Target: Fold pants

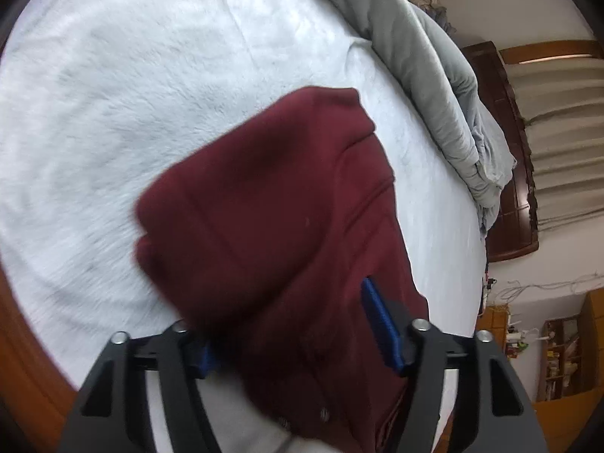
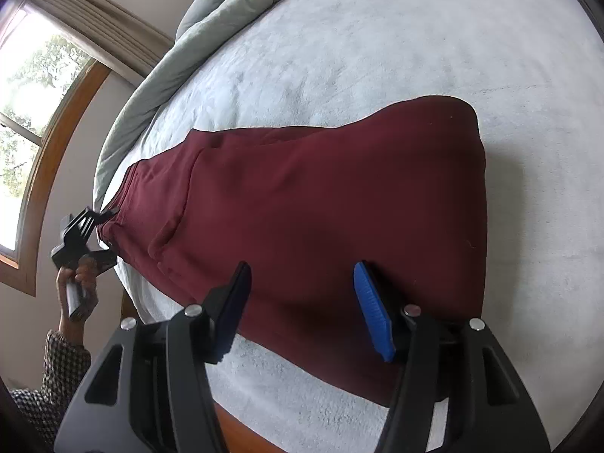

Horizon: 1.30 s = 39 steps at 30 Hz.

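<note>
Maroon pants (image 2: pixel 321 207) lie folded lengthwise on the white fuzzy bed cover (image 2: pixel 415 37), waistband at the left, folded end at the right. My right gripper (image 2: pixel 304 264) hovers open over the pants' near edge, with both blue pads (image 2: pixel 373 313) clear of the cloth. My left gripper (image 2: pixel 102 234) is at the waistband end, held by a hand (image 2: pixel 75 279). In the left wrist view the pants (image 1: pixel 283 188) bulge up between the fingers of the left gripper (image 1: pixel 279 309). Cloth hides its left pad; the right pad (image 1: pixel 381 328) lies against the fabric. The jaws stand wide.
A grey duvet (image 1: pixel 434 75) is bunched along the far side of the bed (image 2: pixel 158 75). A dark wooden headboard (image 1: pixel 502 151) stands behind it. The bed's wooden rail (image 1: pixel 22 339) runs along the near edge. A window (image 2: pixel 30 113) and shelves (image 1: pixel 558 355) are off the bed.
</note>
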{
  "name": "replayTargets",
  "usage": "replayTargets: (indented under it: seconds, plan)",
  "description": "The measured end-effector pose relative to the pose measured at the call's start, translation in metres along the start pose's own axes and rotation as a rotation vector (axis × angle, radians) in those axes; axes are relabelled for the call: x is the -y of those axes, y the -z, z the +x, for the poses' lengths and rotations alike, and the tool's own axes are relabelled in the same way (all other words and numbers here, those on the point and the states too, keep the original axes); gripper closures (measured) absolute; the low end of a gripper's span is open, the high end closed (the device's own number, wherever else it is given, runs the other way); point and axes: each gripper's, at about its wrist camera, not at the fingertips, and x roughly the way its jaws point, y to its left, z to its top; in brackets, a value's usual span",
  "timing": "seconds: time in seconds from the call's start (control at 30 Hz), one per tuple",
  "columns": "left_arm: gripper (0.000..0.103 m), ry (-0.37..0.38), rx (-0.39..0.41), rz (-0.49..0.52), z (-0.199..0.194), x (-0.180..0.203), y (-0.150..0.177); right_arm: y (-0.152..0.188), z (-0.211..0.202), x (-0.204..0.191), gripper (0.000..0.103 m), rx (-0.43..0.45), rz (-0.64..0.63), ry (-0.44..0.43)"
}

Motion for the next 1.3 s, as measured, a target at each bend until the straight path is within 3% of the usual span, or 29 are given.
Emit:
replayTargets:
  seconds: [0.07,0.2,0.27,0.33,0.4,0.47,0.53,0.6,0.77,0.97,1.03,1.3]
  plan:
    - [0.026,-0.006,0.021,-0.022,0.000,0.008,-0.001,0.000,0.000,0.000,0.046,-0.001,-0.005,-0.001]
    - [0.071,0.014,0.072,0.007,-0.011,0.026,0.006,0.000,0.002,0.002,0.046,0.000,-0.001,-0.009]
    - [0.075,0.037,0.085,0.024,-0.015,0.031,0.008,0.001,0.002,0.003,0.046,0.002,0.002,-0.015]
    - [0.075,-0.016,0.087,0.049,-0.009,0.034,0.006,0.002,0.002,0.004,0.045,0.002,0.004,-0.021]
    - [0.061,-0.034,0.046,0.010,0.003,0.025,0.000,0.002,0.002,0.004,0.045,0.003,0.002,-0.024]
    - [0.056,-0.006,0.009,-0.065,0.018,0.011,-0.006,0.003,0.002,0.004,0.045,0.005,0.002,-0.027]
    - [0.059,0.001,0.012,-0.072,0.020,0.011,-0.007,0.003,0.001,0.005,0.045,0.006,0.003,-0.033]
    - [0.075,0.016,0.023,-0.061,0.016,0.017,-0.005,0.002,0.000,0.007,0.045,0.004,0.005,-0.041]
    - [0.081,0.040,0.073,-0.028,0.000,0.039,0.004,0.002,-0.003,0.010,0.045,0.006,0.021,-0.059]
    - [0.081,0.059,0.141,0.210,-0.018,0.107,0.033,0.006,-0.016,0.005,0.043,0.039,-0.013,-0.039]
    - [0.081,0.045,0.159,0.354,-0.020,0.136,0.052,0.007,-0.021,0.006,0.042,0.048,-0.014,-0.037]
    - [0.081,-0.008,0.109,0.790,-0.004,0.207,0.138,0.008,-0.028,0.013,0.041,0.064,0.004,-0.063]
